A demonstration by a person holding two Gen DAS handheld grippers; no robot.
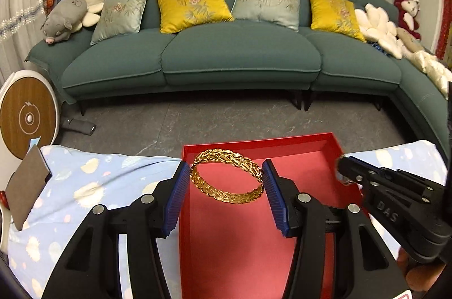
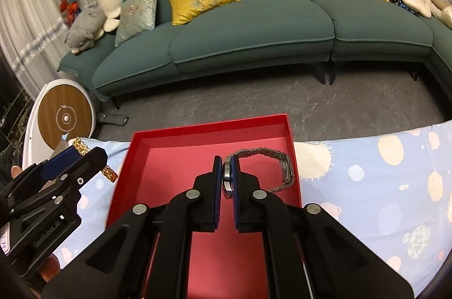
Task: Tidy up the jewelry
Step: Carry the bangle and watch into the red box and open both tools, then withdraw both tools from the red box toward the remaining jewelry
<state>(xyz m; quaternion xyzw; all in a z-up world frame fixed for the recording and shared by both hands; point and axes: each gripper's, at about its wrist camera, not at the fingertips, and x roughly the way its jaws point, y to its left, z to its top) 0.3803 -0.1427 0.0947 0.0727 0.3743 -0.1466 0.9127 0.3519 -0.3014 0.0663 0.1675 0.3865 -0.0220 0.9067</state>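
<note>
Left claw (image 1: 227,180), black frame with ribbed blue pads: closed across a gold openwork leaf-pattern bangle (image 1: 227,177), one pad on each outer side of the ring. Bangle held clear of the surface, its opening facing roughly upward and tilted toward the camera, its width spanning the gap from pad to pad

Shallow red cardboard box tray (image 1: 336,142): directly beneath and ahead of the left claw, long axis running straight away along the fingers. The bangle hangs over the near-left part of the tray floor; judged, the coming move is a plain descent and release, no sideways travel needed

Right claw (image 2: 227,177), same make: pads nearly together, clamped on the round case of a silver metal link-bracelet watch (image 2: 278,160). Case stands on edge between the pads; the bracelet loops out to the right of the claw, toward the tray's right wall. Whether the band touches the tray floor or wall cannot be told. This claw sits further forward over the tray, to the right of the left claw, the two well apart

Pale blue cloth with cream and pink spots (image 2: 381,177), covering the worktop: on both sides of the tray

Hidden or unclear: watch face, covered by the pads; near end of the tray, cut off behind both claws; in the left view the right claw's tip is blurred and its load hard to read
</note>
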